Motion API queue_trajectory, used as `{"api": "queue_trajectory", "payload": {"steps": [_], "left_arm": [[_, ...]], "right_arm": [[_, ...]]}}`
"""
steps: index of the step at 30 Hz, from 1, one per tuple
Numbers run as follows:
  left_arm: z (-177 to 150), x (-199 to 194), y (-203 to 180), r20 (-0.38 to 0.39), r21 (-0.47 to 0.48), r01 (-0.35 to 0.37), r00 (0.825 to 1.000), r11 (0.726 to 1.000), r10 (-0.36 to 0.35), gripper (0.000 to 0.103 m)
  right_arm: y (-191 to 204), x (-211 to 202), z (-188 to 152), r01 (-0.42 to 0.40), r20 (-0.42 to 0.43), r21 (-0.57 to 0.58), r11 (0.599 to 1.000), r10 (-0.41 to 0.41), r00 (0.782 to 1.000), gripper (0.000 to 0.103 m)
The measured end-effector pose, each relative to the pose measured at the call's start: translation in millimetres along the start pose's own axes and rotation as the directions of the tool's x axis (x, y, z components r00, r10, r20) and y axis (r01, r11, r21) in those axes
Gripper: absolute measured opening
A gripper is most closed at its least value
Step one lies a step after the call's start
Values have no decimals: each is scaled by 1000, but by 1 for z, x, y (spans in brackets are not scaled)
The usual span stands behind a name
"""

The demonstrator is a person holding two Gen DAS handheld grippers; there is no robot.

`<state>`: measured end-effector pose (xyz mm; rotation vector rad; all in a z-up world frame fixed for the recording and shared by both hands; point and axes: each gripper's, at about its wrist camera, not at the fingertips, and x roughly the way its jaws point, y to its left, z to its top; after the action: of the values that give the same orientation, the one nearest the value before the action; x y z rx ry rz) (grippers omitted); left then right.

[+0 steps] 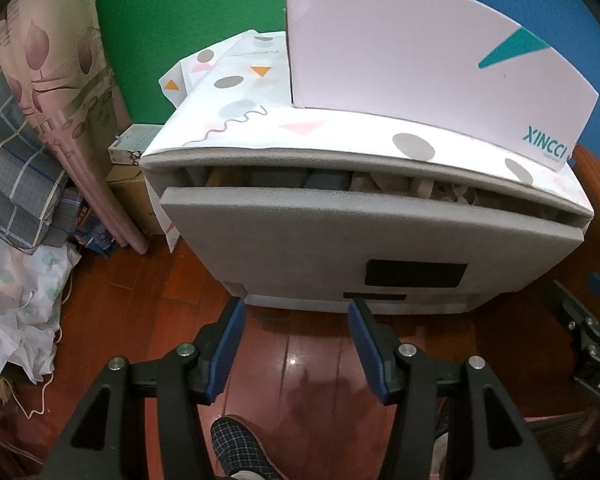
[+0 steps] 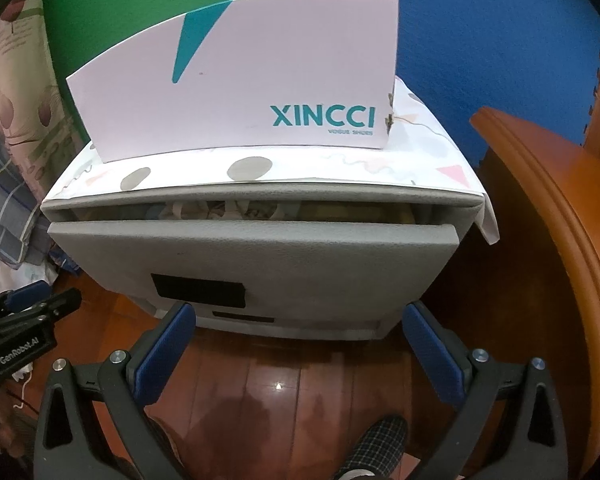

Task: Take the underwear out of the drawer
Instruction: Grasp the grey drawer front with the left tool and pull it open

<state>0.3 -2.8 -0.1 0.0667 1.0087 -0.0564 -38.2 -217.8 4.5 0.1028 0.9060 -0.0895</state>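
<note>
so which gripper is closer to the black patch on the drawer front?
Left, narrowly. The left gripper sits just below the black patch. The right gripper sits below it and off to its right side. Both jaws open.

White shoebox (image 2: 236, 80) on the cabinet top reads "XINCCI" in teal, with "VOGUE SHOES" in smaller print beneath. Left gripper (image 2: 24, 320) body carries "GenRobot.AI". Right gripper (image 1: 596, 344) body shows partial lettering "DAS"

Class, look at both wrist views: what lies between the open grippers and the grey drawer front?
Only bare wooden floor separates each gripper, left and right, from the drawer front; both views show it.
</note>
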Motion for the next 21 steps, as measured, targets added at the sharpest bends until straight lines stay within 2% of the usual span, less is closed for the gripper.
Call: {"api": "queue_trajectory", "payload": {"steps": [3, 10, 12, 16, 21], "left_arm": [[1, -1, 5, 7, -15, -15, 1000, 1000, 15, 55], [9, -9, 28, 8, -127, 98, 995, 987, -97, 55], [13, -15, 36, 25, -162, 125, 992, 979, -123, 61], [24, -16, 52, 59, -279, 189, 982, 941, -179, 63], [35, 3, 71, 49, -429, 280, 957, 859, -287, 63]], "right_arm": [[-2, 0, 2, -9, -2, 15, 1000, 9, 1000, 102], [-6, -2, 2, -15, 4, 25, 1000, 15, 1000, 103], [-8, -3, 2, -15, 7, 32, 999, 15, 1000, 103], [-9, -3, 4, -19, 5, 42, 999, 19, 1000, 103], [-8, -3, 4, -13, 7, 38, 999, 13, 1000, 103]]}}
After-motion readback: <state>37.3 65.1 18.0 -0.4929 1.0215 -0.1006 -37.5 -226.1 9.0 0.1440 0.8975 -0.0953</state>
